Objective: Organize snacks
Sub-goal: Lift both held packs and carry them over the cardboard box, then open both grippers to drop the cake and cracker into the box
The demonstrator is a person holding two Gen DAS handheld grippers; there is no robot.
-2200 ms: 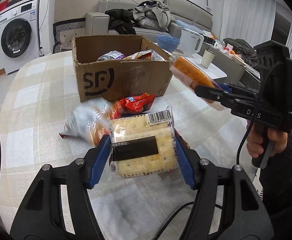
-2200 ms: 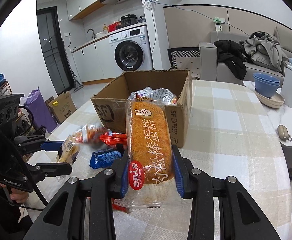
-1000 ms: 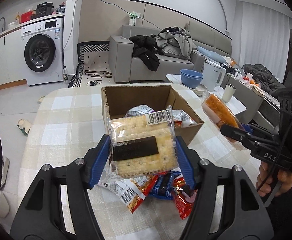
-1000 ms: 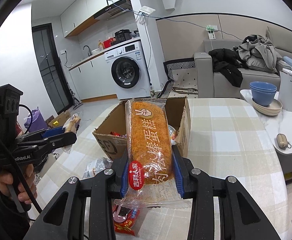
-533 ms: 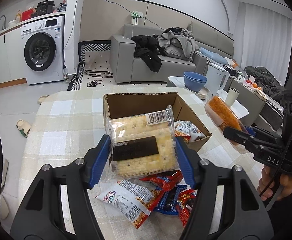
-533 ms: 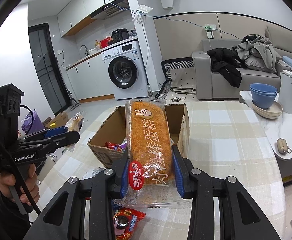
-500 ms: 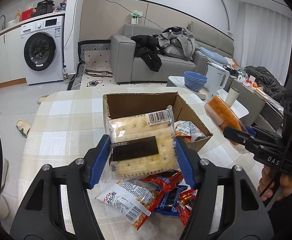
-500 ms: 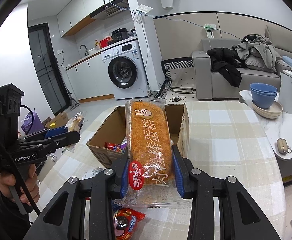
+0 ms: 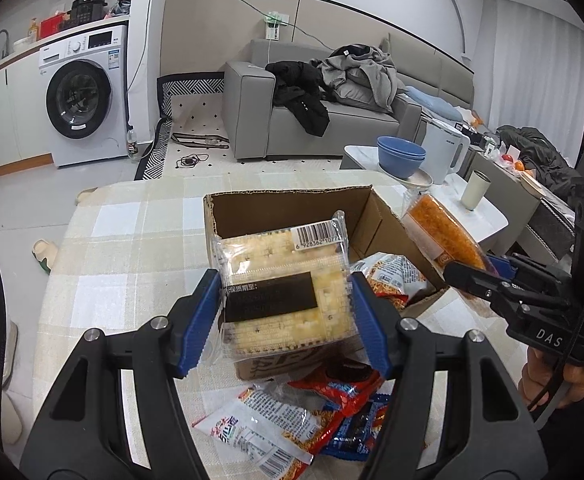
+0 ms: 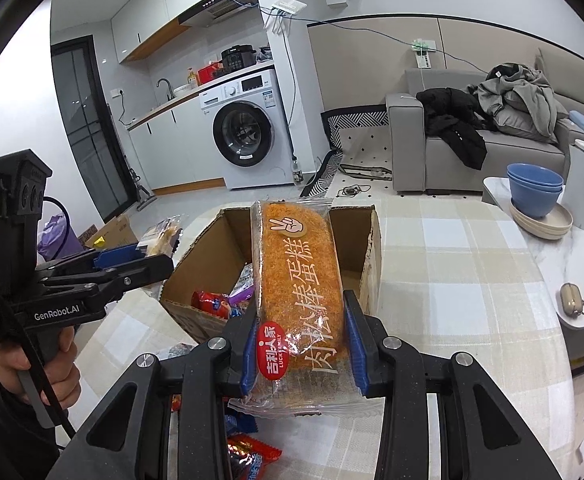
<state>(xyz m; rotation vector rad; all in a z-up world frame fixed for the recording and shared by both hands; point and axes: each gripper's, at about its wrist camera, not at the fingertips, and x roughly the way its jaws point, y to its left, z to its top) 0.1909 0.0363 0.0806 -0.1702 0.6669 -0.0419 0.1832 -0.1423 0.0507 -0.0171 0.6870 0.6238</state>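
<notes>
Left gripper (image 9: pixel 284 320) is clamped on a cracker pack (image 9: pixel 282 280), right gripper (image 10: pixel 299 344) pinched tight on an orange cake bar (image 10: pixel 297 276), both just above the cardboard box (image 9: pixel 375 216). Loose snack packets (image 9: pixel 292 424) lie under them on a checked tablecloth (image 9: pixel 128 240); grey sofa (image 9: pixel 331 128) and washing machine (image 9: pixel 82 92) beyond.

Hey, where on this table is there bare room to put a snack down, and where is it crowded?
Bare checked table lies right of the cardboard box, toward the blue bowls, and left of it. Crowded: the loose snack packets piled in front of the box.
</notes>
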